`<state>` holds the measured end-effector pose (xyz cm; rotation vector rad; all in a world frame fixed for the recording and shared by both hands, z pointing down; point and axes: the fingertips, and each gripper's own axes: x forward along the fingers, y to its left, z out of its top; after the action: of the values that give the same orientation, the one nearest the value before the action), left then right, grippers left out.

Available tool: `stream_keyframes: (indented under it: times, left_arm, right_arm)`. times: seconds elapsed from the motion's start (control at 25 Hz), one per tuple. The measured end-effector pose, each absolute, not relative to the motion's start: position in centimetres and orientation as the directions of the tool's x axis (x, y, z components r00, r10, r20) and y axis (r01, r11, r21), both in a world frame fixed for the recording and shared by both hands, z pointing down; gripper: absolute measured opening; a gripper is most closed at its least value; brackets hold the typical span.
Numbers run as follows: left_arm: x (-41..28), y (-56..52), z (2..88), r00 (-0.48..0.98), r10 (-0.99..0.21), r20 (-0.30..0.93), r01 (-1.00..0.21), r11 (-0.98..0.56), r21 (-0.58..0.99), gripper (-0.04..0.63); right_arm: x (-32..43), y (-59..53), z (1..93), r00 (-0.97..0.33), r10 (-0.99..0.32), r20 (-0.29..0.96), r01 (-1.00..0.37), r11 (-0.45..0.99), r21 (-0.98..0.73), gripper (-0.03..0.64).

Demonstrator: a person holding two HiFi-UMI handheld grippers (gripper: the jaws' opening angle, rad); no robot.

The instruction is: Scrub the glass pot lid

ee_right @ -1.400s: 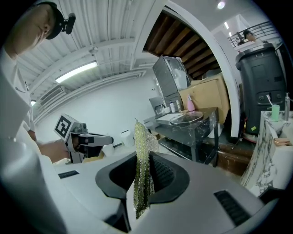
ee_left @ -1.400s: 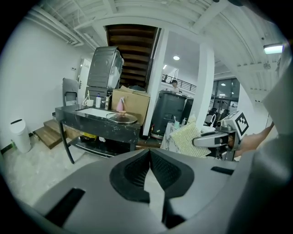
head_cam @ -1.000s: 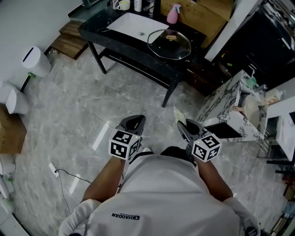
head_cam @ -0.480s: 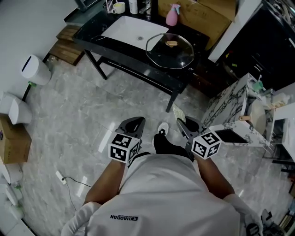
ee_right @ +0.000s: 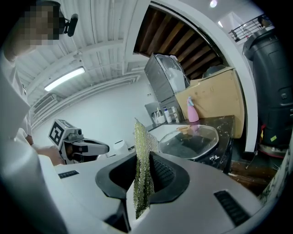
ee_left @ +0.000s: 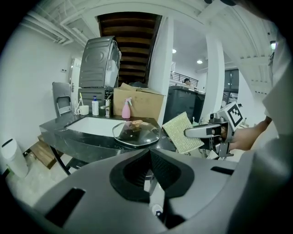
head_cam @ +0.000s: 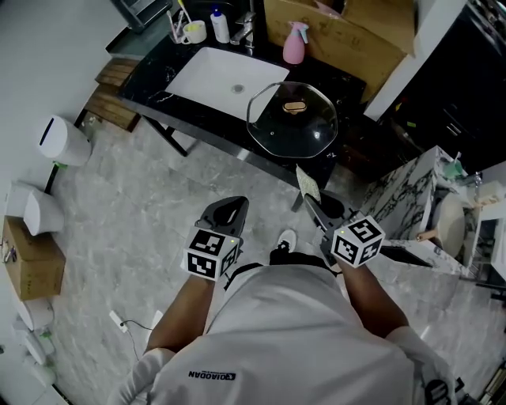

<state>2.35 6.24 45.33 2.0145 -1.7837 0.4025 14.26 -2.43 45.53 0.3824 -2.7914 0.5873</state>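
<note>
The glass pot lid (head_cam: 292,119) with a brown knob lies flat on the black counter (head_cam: 158,83), right of the white sink basin (head_cam: 225,75). It also shows ahead in the left gripper view as the lid (ee_left: 136,133) and in the right gripper view as the lid (ee_right: 190,141). My right gripper (head_cam: 315,202) is shut on a yellow-green scrub pad (head_cam: 307,183), which stands upright between the jaws as the pad (ee_right: 143,164). My left gripper (head_cam: 228,210) is shut with nothing in it, its jaws (ee_left: 149,157) closed together. Both are held at waist height, short of the counter.
A pink spray bottle (head_cam: 294,24), a cardboard box (head_cam: 340,32) and a cup with brushes (head_cam: 192,30) stand at the counter's back. A marble-patterned cabinet (head_cam: 403,198) is at the right. A white bin (head_cam: 62,130) and another box (head_cam: 32,257) sit on the floor at left.
The counter and lid have come nearer as the person walks toward them. Both grippers keep their pose, and the pad stays in the right one.
</note>
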Motion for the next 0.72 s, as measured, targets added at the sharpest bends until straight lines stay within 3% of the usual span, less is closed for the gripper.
stream_keyframes:
  times: [0.36, 0.72]
  left_arm:
    - [0.0, -2.9, 45.0, 0.16, -0.873, 0.461, -0.987, -0.131, 0.095, 0.015]
    - [-1.9, -8.2, 45.4, 0.239, -0.856, 0.459, -0.971, -0.217, 0.101, 0.015]
  right_arm:
    - [11.4, -10.8, 45.6, -0.93, -0.233, 0.284, -0.325, 0.883, -0.338, 0.084]
    - [9.7, -16.2, 45.2, -0.876, -0.334, 0.348, -0.408, 0.898, -0.165, 0.084]
